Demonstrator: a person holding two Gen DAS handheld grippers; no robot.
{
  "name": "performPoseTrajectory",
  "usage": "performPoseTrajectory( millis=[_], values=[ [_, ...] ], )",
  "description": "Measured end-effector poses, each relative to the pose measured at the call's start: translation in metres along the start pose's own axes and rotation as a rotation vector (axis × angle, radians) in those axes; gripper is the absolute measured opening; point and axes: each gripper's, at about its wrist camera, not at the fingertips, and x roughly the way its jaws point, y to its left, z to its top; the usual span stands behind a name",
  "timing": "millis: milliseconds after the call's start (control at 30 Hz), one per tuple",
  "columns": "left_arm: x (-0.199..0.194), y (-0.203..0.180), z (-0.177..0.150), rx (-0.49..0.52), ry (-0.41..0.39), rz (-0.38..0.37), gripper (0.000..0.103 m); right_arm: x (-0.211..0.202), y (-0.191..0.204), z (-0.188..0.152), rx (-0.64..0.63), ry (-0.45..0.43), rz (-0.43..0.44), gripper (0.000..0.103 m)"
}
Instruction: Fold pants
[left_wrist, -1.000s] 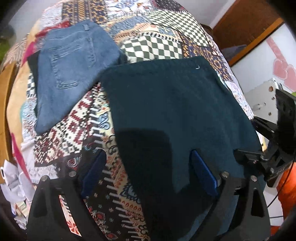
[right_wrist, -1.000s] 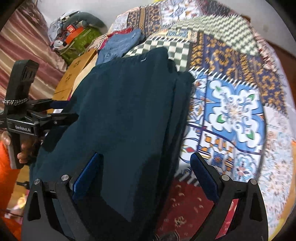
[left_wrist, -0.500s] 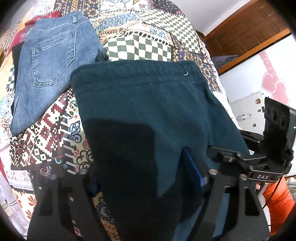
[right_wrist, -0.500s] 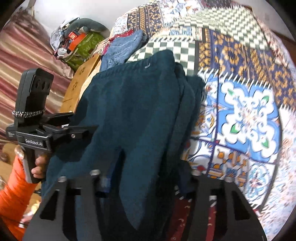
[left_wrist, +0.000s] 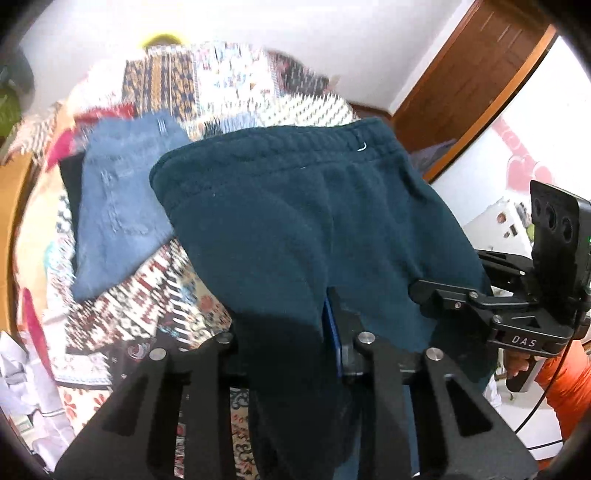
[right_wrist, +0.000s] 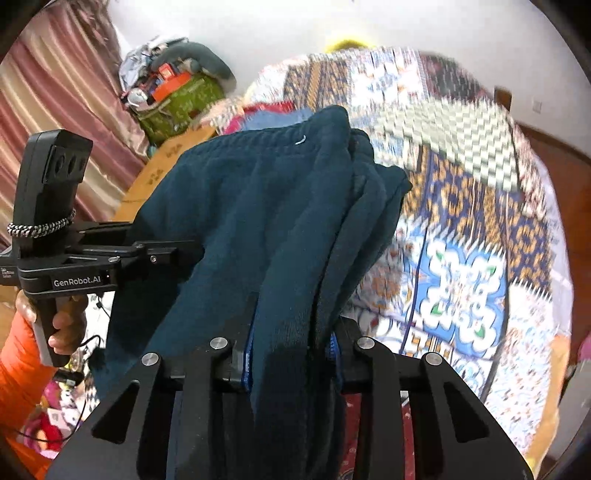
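the near end of the dark teal pants (left_wrist: 295, 229) drops out of sight behind both grippers at the bottom of each frame, so how far the cloth hangs below cannot be seen. the patchwork bedspread (right_wrist: 461, 229) is smeared with blur in both views, and the far top of the bed is hard to read.

the left gripper (left_wrist: 291, 332) has just been closing its jaws and now pinches a thick fold of the pants; its left pad is buried under the cloth, only the blue edge of the other shows. the right gripper (right_wrist: 291, 343) has likewise just been closing and clamps a bunched stack of layers, with slivers of blue pad showing on either side.

the left wrist view alone shows folded blue jeans (left_wrist: 122, 199) lying on the bedspread at upper left, partly behind the pants, and a wooden door (left_wrist: 461, 85) at upper right. the right wrist view alone shows a striped pink curtain (right_wrist: 62, 96) at upper left, a heap of bags (right_wrist: 173, 92) beside it, and a hand (right_wrist: 68, 325) gripping the left gripper's handle at lower left.

the pants run lengthwise from the clamped end at bottom centre up to the ribbed waistband (left_wrist: 295, 147) at the far end, draped over the middle of each frame above the bed.
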Motion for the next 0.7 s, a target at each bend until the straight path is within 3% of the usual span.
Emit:
performPoseTrajectory(
  millis=[400,700],
  values=[
    [-0.099,0.034,0.036,0.006,-0.259,0.110,0.027,-0.018,0.055,0.068,-0.118,-0.196,0.026,0.027],
    [-0.123,0.092,0.077,-0.029,-0.346,0.179,0.027,0.016,0.079,0.124,-0.143,-0.259,0.069,0.027]
  ],
)
